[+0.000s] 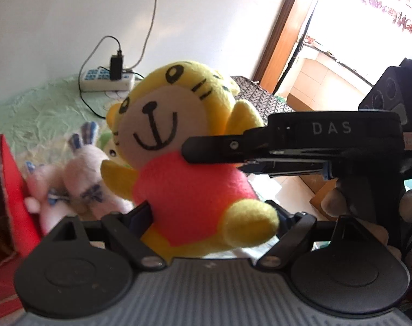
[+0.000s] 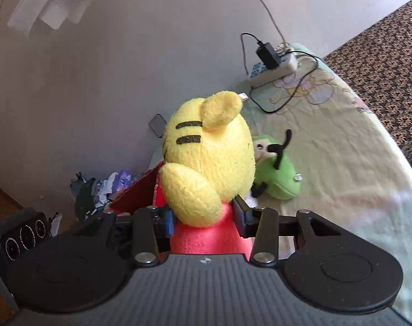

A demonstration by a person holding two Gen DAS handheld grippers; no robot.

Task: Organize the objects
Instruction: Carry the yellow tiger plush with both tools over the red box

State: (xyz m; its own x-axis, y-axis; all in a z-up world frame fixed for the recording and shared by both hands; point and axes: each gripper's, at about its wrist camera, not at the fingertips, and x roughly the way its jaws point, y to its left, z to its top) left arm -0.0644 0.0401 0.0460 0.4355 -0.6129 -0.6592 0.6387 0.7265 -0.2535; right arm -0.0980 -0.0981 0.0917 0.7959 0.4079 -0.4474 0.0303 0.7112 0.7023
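Pale green bed sheet [image 2: 341,163], wrinkled, printed with cartoon figures. Near the wall edge: white power strip [image 2: 273,72] with black charger and cable. Mid-bed: green plush [image 2: 279,179], white rabbit plush [image 1: 83,179], beside a red box [image 1: 13,190].

Daylight floods in thru the doorway [image 1: 368,40] up-right of the left claw, blown out w/ glare. Wall [image 2: 97,81] ahead of the right claw dimmer, greyish. Soft blur on the pink plush rabbits [image 1: 78,179]. Strong fisheye curve, dark corners.
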